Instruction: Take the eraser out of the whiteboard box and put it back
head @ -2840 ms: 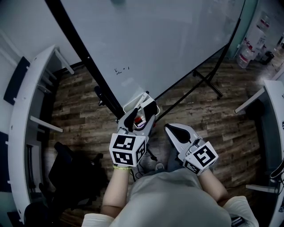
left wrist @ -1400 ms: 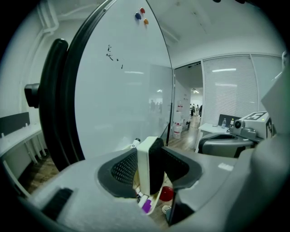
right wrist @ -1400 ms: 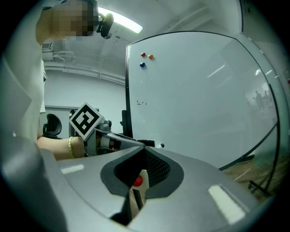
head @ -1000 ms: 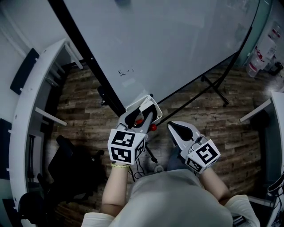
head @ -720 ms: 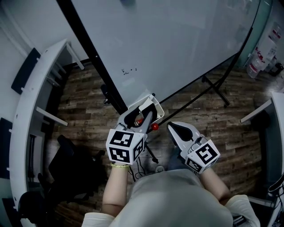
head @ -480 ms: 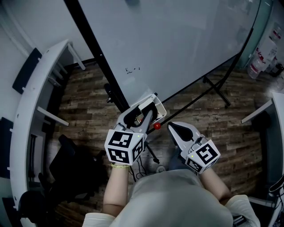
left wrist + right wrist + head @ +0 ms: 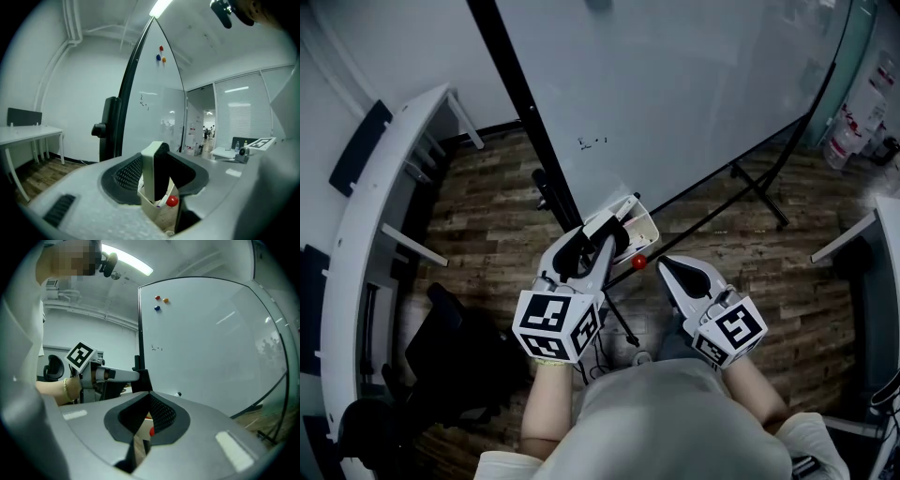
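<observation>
Left gripper view: the eraser (image 7: 149,178) is clamped between the pads of the left tongs (image 7: 157,171), at a medium opening. Its long axis is upright, with a cream body on the left and black felt on the right. The whiteboard box (image 7: 152,216) sits directly below, and the eraser's lower end is at the box mouth; whether it is fully clear cannot be told. A red ball (image 7: 172,201) is seen at the box's right side.

Head view: the box is hung at the whiteboard's (image 7: 675,84) lower edge, just ahead of the left tongs. The right tongs (image 7: 668,269) are parked beside it, further off.

Right gripper view: tips are closed together, nothing held.

For re-insertion, a straight drop is judged sufficient, provided the eraser is kept upright over the mouth.
</observation>
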The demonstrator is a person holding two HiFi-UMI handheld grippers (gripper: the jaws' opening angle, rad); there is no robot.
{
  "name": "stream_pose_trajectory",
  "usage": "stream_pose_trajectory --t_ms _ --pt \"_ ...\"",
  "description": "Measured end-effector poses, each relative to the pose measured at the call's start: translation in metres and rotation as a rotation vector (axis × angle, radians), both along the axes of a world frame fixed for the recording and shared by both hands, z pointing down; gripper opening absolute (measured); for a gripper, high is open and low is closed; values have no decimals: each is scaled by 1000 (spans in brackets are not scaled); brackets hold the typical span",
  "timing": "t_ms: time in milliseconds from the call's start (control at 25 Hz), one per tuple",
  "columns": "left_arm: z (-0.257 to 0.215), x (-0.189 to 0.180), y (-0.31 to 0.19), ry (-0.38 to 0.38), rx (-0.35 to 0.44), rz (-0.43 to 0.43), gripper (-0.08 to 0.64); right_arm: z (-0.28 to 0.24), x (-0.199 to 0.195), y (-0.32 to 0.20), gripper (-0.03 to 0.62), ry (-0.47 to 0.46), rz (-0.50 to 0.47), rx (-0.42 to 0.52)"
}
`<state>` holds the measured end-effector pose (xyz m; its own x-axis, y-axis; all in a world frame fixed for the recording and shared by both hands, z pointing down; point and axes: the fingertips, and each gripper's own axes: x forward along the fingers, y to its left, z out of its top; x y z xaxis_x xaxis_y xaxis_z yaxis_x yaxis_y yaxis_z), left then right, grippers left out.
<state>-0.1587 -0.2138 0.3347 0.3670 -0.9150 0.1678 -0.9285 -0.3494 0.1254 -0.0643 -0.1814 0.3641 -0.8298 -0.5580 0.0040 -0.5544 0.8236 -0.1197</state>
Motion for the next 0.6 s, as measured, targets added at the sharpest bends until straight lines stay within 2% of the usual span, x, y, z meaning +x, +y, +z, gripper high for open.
stream_pose_trajectory --t_ms 600 --pt "-24 -11 51 100 129 -29 169 -1 -3 34 7 1 5 16"
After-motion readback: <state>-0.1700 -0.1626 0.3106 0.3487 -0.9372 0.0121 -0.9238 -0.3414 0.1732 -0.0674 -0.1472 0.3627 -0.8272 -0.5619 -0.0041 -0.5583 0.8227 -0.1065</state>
